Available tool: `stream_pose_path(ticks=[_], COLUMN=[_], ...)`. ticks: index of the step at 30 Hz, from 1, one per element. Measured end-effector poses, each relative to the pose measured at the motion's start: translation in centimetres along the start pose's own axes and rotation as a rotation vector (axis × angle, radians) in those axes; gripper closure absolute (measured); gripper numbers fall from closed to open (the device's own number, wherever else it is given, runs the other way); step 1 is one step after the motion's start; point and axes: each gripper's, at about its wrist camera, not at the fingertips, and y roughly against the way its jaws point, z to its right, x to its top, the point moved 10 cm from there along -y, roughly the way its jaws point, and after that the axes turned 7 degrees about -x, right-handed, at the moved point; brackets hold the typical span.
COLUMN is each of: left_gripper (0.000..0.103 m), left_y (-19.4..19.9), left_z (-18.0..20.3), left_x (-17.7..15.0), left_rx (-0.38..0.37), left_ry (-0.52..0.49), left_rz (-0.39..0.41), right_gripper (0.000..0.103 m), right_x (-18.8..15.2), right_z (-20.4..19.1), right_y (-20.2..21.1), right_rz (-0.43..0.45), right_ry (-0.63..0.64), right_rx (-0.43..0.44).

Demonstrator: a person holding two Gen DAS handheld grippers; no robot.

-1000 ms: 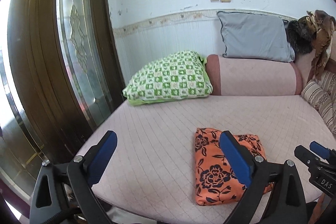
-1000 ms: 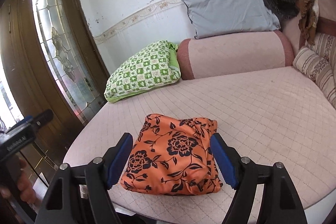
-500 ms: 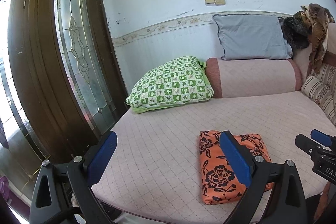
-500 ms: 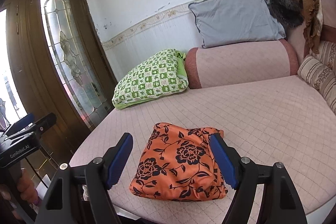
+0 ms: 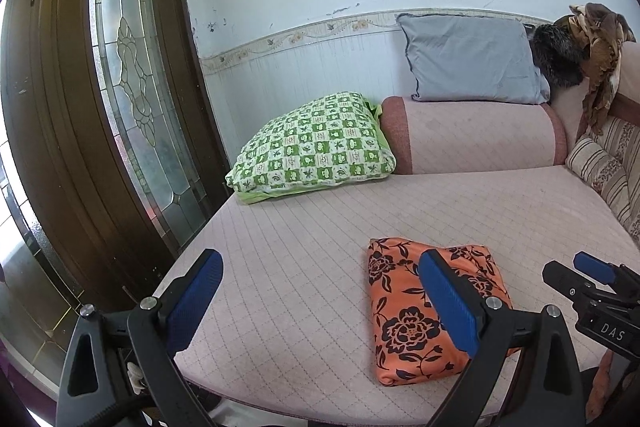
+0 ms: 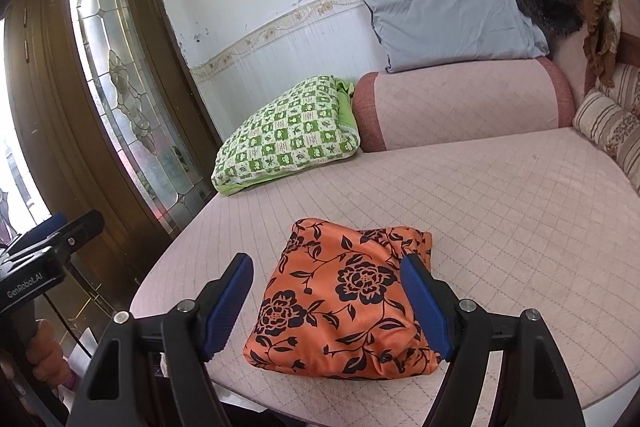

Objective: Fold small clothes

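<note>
Folded orange satin garment with black flower print [image 6: 348, 303] lies on the pink quilted sofa seat [image 6: 500, 195], near its front edge, a compact packet, nothing gripping it

Right gripper [image 6: 328, 303] hangs just short of it, square on: packet sits dead ahead between the lines of the two blue-padded fingers [image 6: 228, 307], jaws wide apart, pads clear of the cloth on both sides

Left gripper [image 5: 320, 303] also spread wide and empty; from there the packet lies off to the right, partly behind the right-hand finger, its long axis running away from the seat edge toward the backrest

Right hand nearer and better lined up; judgement: any further fold or pick would fall to it

Against a second ago: both views sit a little further back from the packet, garment itself unmoved, both jaws as wide as before

Green-and-white checked cushion [image 5: 312, 143] well apart at the back left
</note>
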Motion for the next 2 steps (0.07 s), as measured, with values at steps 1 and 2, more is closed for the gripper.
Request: stream_pose_path(ticks=[1,2], left_gripper=[0.005,0.005], left_y=[-0.36,-0.87], left_z=[0.09,0.14], left_x=[-0.01,-0.06], left_rx=[-0.006,-0.014], left_ry=[0.003,0.007], left_rz=[0.001,-0.006], right_gripper=[0.024,0.024], right_x=[-0.07,-0.11], right_z=[0.15,0.28], right_y=[-0.27,-0.56], right_rz=[-0.004,-0.010], right_ry=[-0.006,-0.007], right_rx=[0.002,0.000])
